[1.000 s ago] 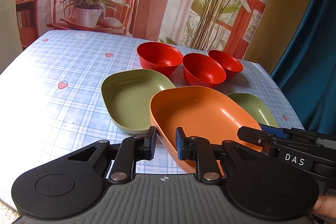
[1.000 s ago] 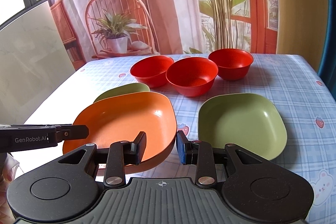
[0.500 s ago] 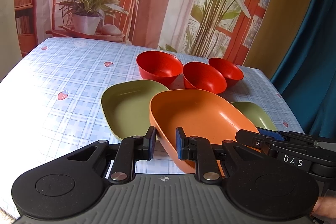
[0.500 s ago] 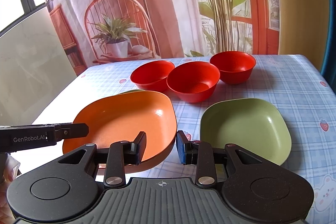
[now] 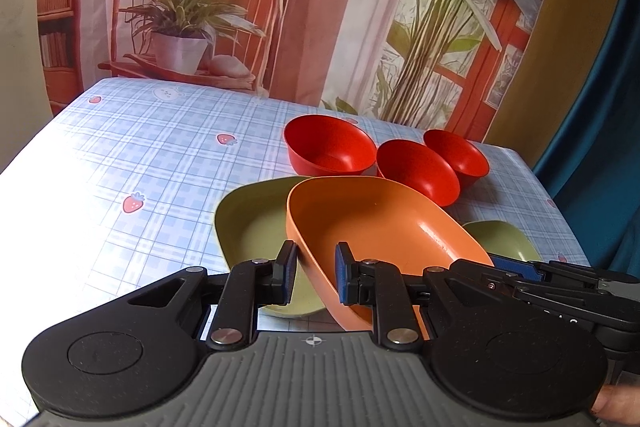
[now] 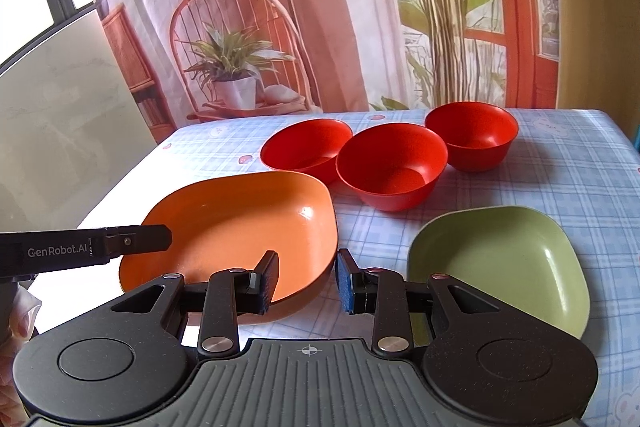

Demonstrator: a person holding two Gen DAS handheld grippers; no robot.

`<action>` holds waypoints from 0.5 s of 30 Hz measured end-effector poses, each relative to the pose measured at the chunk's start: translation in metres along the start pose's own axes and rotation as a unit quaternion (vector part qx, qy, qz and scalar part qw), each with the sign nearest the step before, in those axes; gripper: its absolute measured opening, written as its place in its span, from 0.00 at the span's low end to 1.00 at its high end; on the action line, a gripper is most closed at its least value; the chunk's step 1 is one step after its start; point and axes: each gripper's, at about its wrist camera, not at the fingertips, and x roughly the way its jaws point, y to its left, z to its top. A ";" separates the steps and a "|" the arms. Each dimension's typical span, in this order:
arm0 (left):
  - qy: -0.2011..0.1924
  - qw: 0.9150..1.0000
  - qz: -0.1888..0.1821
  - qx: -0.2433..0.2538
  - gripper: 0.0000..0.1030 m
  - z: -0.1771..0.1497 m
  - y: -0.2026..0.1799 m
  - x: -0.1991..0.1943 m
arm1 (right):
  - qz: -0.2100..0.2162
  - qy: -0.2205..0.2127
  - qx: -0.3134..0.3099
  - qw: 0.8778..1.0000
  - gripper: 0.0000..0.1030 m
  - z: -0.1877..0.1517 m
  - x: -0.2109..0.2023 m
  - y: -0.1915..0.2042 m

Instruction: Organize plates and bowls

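An orange plate (image 5: 372,227) is held up between both grippers, over a green plate (image 5: 252,231) on the table. My left gripper (image 5: 316,277) straddles its left rim; its pads do not visibly press the rim. My right gripper (image 6: 306,281) straddles the right rim of the orange plate (image 6: 240,223) in the same way. A second green plate (image 6: 500,263) lies at the right, also in the left wrist view (image 5: 500,239). Three red bowls (image 6: 392,167) stand in a row behind, also in the left wrist view (image 5: 416,171).
The table has a blue checked cloth (image 5: 140,163). Its right edge (image 6: 624,143) is close behind the bowls. A printed backdrop (image 5: 320,7) hangs behind the table and a blue curtain (image 5: 600,107) at the right.
Both grippers have lifted the orange plate and carried it left, over the left green plate, which is now largely covered. The bowls and the right green plate have not moved.
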 end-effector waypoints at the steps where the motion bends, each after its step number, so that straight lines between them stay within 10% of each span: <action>1: -0.001 1.000 0.003 0.000 0.20 0.002 0.002 0.002 | 0.001 0.000 -0.007 1.000 0.28 0.003 0.005 0.003; 15: 0.017 0.999 0.041 0.009 0.21 0.023 0.033 0.047 | -0.001 0.033 -0.052 0.998 0.28 0.026 0.078 0.025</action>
